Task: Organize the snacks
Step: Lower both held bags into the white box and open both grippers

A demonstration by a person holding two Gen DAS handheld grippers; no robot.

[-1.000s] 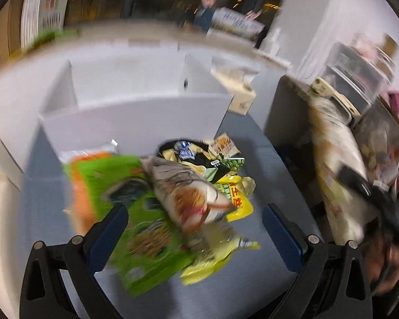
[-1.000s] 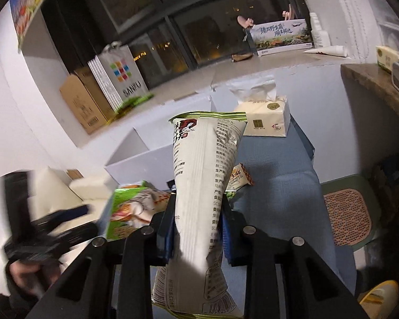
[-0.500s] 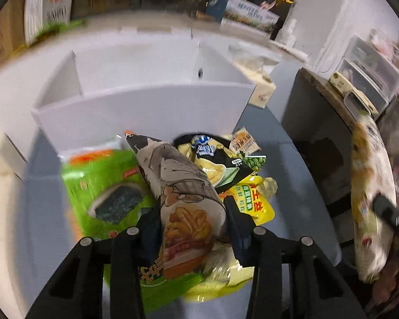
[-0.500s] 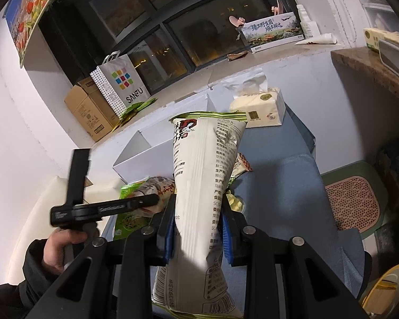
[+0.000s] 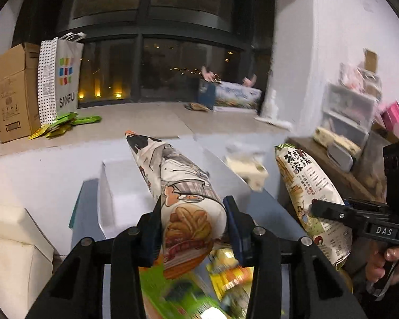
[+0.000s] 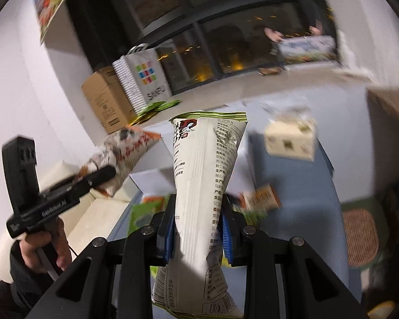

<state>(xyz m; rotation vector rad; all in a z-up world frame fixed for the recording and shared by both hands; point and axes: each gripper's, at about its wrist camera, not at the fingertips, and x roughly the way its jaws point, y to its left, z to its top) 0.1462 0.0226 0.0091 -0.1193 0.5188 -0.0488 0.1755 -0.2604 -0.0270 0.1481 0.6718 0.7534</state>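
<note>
My left gripper point(image 5: 192, 222) is shut on a cartoon-printed snack bag point(image 5: 181, 191) and holds it up above the blue table; it also shows in the right wrist view point(image 6: 119, 156). My right gripper point(image 6: 198, 226) is shut on a white snack bag with a green edge point(image 6: 203, 186), seen at the right in the left wrist view point(image 5: 310, 194). More snack packets, green point(image 5: 170, 289) and yellow point(image 5: 227, 271), lie blurred on the table below. A white open box point(image 5: 125, 199) stands behind them.
A tissue box point(image 6: 290, 141) sits on the blue table point(image 6: 300, 186) to the right. A cardboard box point(image 5: 12, 90) and a paper shopping bag point(image 5: 58, 79) stand on the window ledge. Clear storage drawers point(image 5: 351, 111) stand at the right. White boxes point(image 5: 10, 239) are at the left.
My left gripper closed on the cartoon-printed bag and lifted it off the pile, tilting upward. My right gripper kept its bag and shifted a little.
</note>
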